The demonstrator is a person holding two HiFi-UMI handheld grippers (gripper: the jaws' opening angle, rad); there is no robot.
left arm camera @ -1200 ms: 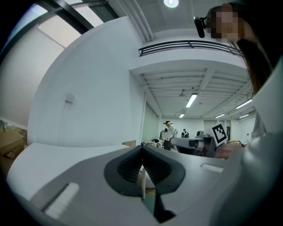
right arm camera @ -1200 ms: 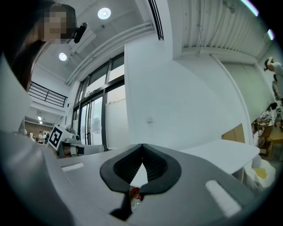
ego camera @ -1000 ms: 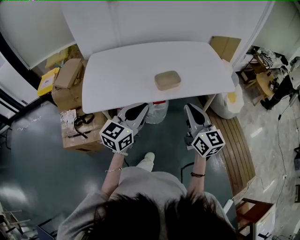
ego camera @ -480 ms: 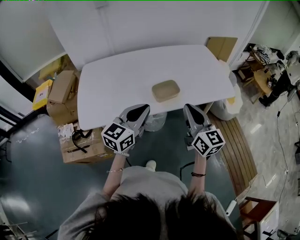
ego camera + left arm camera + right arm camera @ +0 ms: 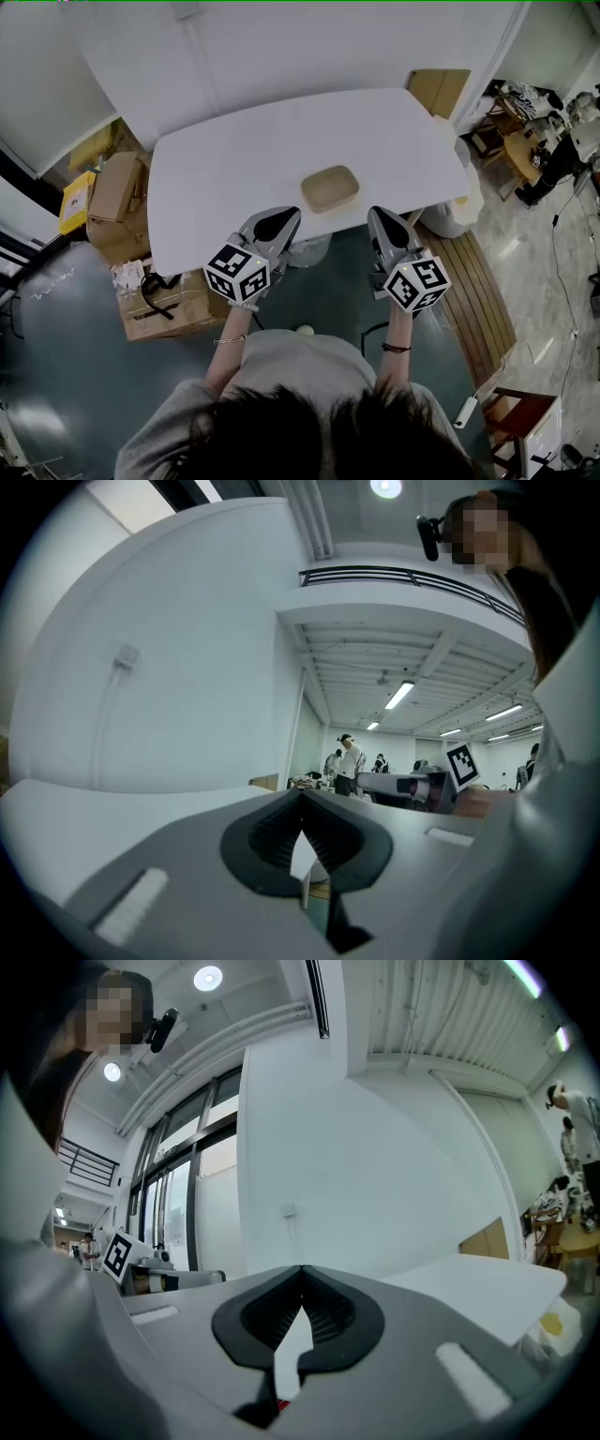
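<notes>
I hold both grippers side by side in front of me, just short of the near edge of a white table (image 5: 234, 159). A shallow tan tray (image 5: 330, 187) lies on the table near that edge, between and just beyond the two gripper tips. The left gripper (image 5: 277, 219) is shut with nothing in it, its tips meeting in the left gripper view (image 5: 301, 795). My right gripper (image 5: 383, 218) is also shut and empty, as the right gripper view (image 5: 302, 1273) shows. Both gripper views point up at a white wall and ceiling.
Cardboard boxes (image 5: 117, 192) and a yellow box (image 5: 75, 187) are stacked on the dark floor left of the table. A wooden platform (image 5: 473, 291) and a white bag (image 5: 466, 208) lie to the right. People stand far off in the left gripper view (image 5: 349, 761).
The table and tray have come closer to the grippers in the head view; the bottle under the table has gone out of sight. Both grippers stay shut and level.
</notes>
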